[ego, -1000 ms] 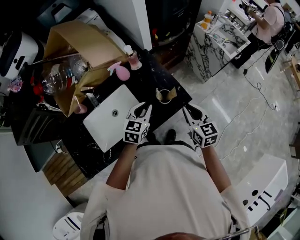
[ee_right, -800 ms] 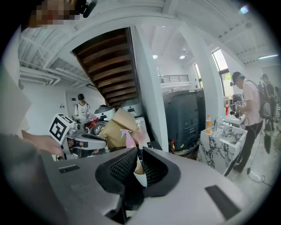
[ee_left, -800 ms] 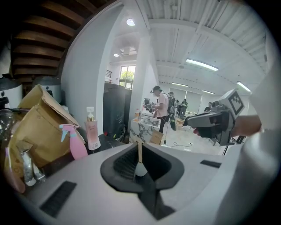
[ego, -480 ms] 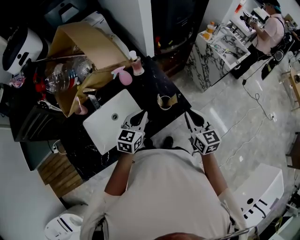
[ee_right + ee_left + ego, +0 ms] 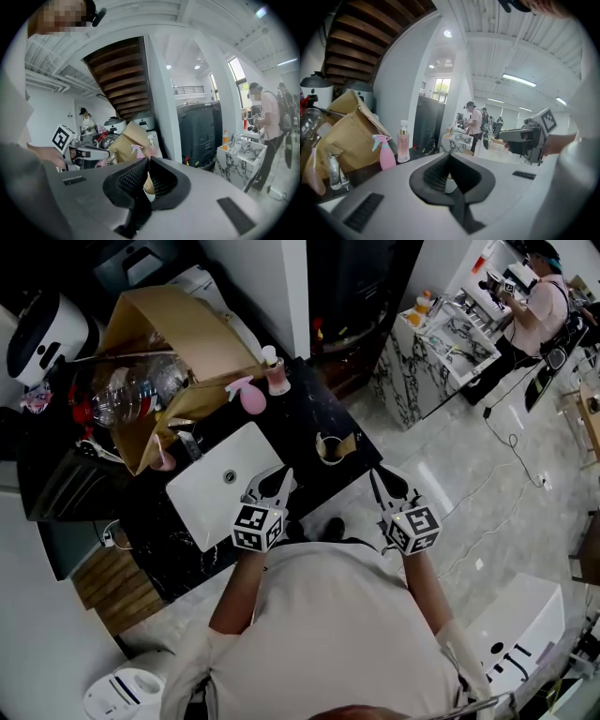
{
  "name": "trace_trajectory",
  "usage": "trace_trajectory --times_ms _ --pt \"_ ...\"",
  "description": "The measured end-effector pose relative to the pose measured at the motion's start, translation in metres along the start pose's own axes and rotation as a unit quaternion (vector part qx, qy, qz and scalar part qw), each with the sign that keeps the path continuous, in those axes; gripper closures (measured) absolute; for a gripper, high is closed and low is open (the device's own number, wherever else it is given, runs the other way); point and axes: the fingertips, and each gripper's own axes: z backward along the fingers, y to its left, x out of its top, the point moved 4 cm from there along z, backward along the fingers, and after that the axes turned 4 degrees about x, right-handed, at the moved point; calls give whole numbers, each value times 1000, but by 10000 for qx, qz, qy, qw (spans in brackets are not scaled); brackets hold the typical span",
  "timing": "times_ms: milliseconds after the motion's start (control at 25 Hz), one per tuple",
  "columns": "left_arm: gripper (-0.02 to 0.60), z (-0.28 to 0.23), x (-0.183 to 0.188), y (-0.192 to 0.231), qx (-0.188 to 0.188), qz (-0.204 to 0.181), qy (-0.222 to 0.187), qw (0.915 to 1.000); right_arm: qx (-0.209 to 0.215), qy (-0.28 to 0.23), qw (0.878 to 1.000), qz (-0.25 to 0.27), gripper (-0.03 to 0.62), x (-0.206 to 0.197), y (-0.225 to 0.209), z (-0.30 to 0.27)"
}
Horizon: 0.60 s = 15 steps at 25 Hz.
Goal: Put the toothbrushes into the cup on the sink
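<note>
- The person's light shirt (image 5: 328, 634) fills the 6 o'clock end of the head view and cuts off whatever is on the floor under it.
- Left gripper (image 5: 284, 476): its jaws have just closed flat together with nothing between them, and the tips sit over the front rim of the white sink (image 5: 202, 502).
- Right gripper (image 5: 375, 476): the jaws have also just closed tight on nothing, hanging off the counter's corner over the glossy floor (image 5: 441, 474).
- Both marker cubes only show black-and-white square codes, no words.
- The cup (image 5: 328, 448) stands on the black counter (image 5: 300, 418), at about 2 o'clock from the sink, near the counter's front edge and apart from both grippers.
- I can't pick out the toothbrushes in any view, and something tan at the cup's rim is too small to tell.
- At 11 o'clock of the sink, the pink spray bottle (image 5: 249, 397) and pump bottle (image 5: 276, 377) have labels too tiny to read.
- The paper bag (image 5: 173, 329) hides part of the clear plastic bottle (image 5: 131, 390).
- There's open floor from 2 to 4 o'clock, with a cable (image 5: 511, 427) running across it.
- Far away at 1 o'clock, a person (image 5: 542, 296) stands by a marbled unit (image 5: 422, 352).
</note>
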Motion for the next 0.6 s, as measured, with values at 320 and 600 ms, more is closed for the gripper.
trace_trajectory --times_ms 320,600 --pt "574 1 4 2 9 -26 -45 10000 10 4 9999 -100 556 -2 -2 -6" --pt "574 2 7 4 35 -34 -41 10000 23 8 10000 -50 556 0 0 -8"
